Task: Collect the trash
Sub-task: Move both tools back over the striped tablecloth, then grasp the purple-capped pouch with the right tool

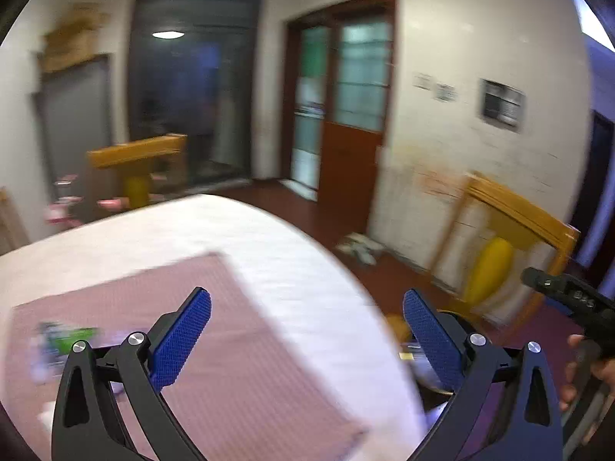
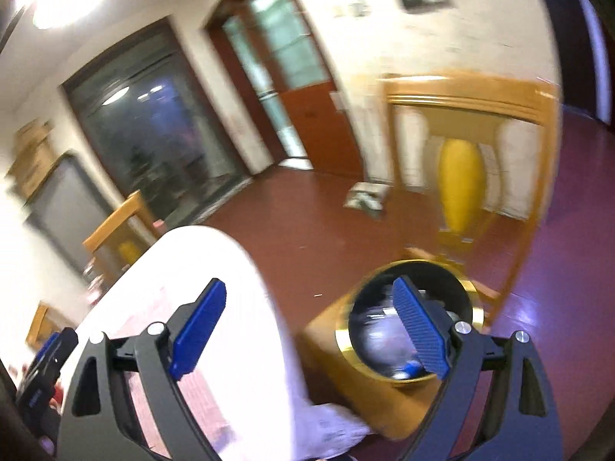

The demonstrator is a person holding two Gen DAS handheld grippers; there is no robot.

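1. Red-brown flooring and pale walls fill my left wrist view, with a round counter (image 1: 292,246) in a white cloth and a pink checked mat (image 1: 238,345) lying on it.
2. My left hand-held gripper (image 1: 307,336) stands wide open with nothing between its blue pads.
3. I count one green item (image 1: 67,340) left on the mat, at its left side, too blurred to name; I judge it trash not yet collected. Something pale beside it I cannot make out.
4. On the floor by the wall lies one whitish scrap (image 1: 359,247), possibly litter too.
5. I see two wooden chairs, one beyond the counter (image 1: 138,157) and one at the right (image 1: 511,230).
6. From the right wrist view, the same floor and counter (image 2: 230,269) show, and one gold-rimmed bin (image 2: 409,319) stands on a wooden seat (image 2: 346,384) just beside the counter.
7. My right hand-held gripper (image 2: 307,330) is also spread open and empty, over the bin's near side.
8. Blurred things lie in the bin, including one blue piece; I cannot count them. So I judge the collecting partly done.
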